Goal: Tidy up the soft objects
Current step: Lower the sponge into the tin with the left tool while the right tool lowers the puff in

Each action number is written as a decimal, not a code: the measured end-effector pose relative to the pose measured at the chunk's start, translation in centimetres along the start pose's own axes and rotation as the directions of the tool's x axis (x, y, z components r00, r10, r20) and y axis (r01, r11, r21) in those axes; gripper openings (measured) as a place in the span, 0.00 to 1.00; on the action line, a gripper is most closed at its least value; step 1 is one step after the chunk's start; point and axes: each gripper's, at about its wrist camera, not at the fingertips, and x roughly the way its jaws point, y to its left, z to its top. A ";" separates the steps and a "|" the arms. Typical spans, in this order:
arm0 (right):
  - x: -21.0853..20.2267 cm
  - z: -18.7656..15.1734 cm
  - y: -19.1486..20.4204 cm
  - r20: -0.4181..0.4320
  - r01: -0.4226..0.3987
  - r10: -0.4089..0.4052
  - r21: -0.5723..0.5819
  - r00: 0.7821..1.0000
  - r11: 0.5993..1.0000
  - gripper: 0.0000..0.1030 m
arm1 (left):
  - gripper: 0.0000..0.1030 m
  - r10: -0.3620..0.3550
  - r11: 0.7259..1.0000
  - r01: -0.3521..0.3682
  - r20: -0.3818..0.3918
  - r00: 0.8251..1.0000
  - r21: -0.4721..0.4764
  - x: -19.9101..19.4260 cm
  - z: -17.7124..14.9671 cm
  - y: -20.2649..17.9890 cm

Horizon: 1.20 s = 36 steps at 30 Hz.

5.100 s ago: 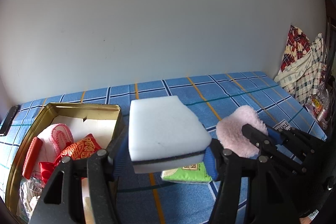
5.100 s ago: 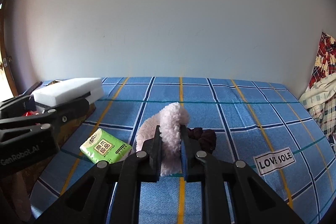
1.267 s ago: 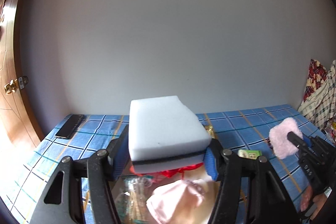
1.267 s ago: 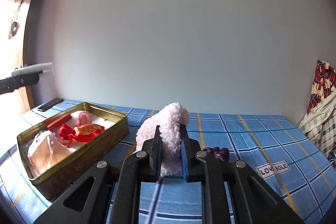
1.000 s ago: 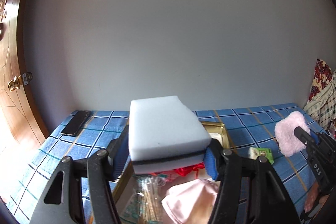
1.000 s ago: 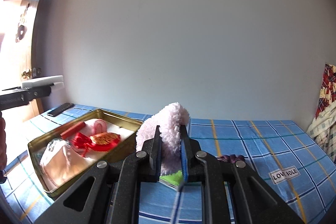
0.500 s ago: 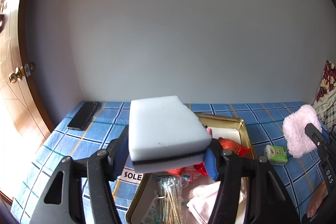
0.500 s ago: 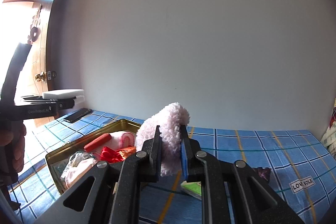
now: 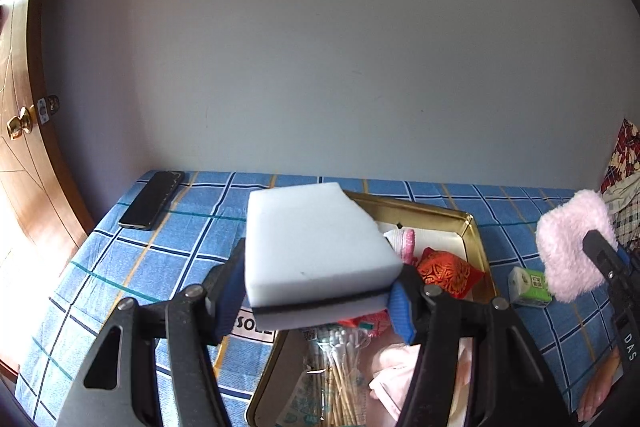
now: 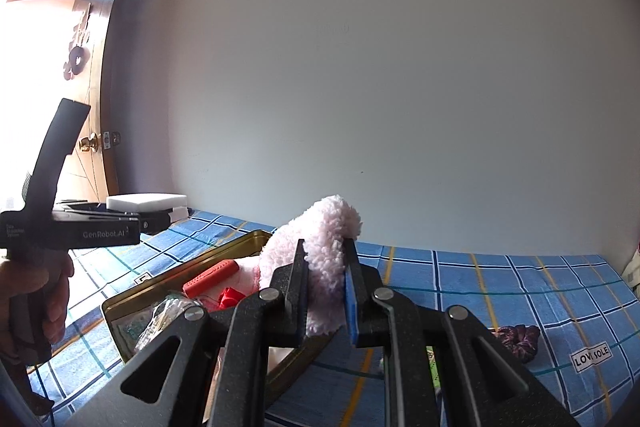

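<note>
1. Both grippers are now hanging over the gold tin; about five seconds ago the left one was beside the tin over the bedsheet and the right one was low over open sheet, and each is carrying the same item as then.
2. Left wrist view: left gripper is clamping a white sponge by its two sides, blue pads pressing on its dark lower layer, jaws about half spread. Sponge is sitting level above the near end of the gold tin.
3. Same view, tin contents: red embroidered pouch, pink-and-white rolled cloth, packet of cotton swabs, pale pink fabric.
4. Same view, on the blue checked bedsheet: black phone lying far left near the wall; green tissue pack lying just right of the tin.
5. Same view, right edge: right gripper is showing with a pink fluffy pad in it.
6. Right wrist view: right gripper is pinching the pink fluffy pad upright, jaws nearly together, above the tin's near right rim.
7. Same view: red tube is lying inside the tin; dark scrunchie is lying on the bedsheet well right of it.
8. Same view, left: left gripper, held by a hand, is carrying the sponge above the sheet beyond the tin.
</note>
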 end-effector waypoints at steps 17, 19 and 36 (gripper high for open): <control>1.2 0.0 0.5 -0.042 -0.037 0.038 0.022 0.998 0.999 0.16 | 0.82 -0.031 0.996 0.044 -0.169 0.985 0.073 4.0 -3.1 -2.0; 1.5 -0.1 0.6 -0.052 -0.042 0.043 0.024 0.998 0.999 0.16 | 0.94 -0.025 0.998 0.034 -0.150 0.988 0.057 3.3 -3.1 -1.6; 4.4 0.6 4.1 -0.109 -0.125 0.122 -0.018 0.986 0.992 0.16 | 0.99 0.048 0.997 -0.048 -0.003 0.999 -0.061 -1.8 -2.1 3.5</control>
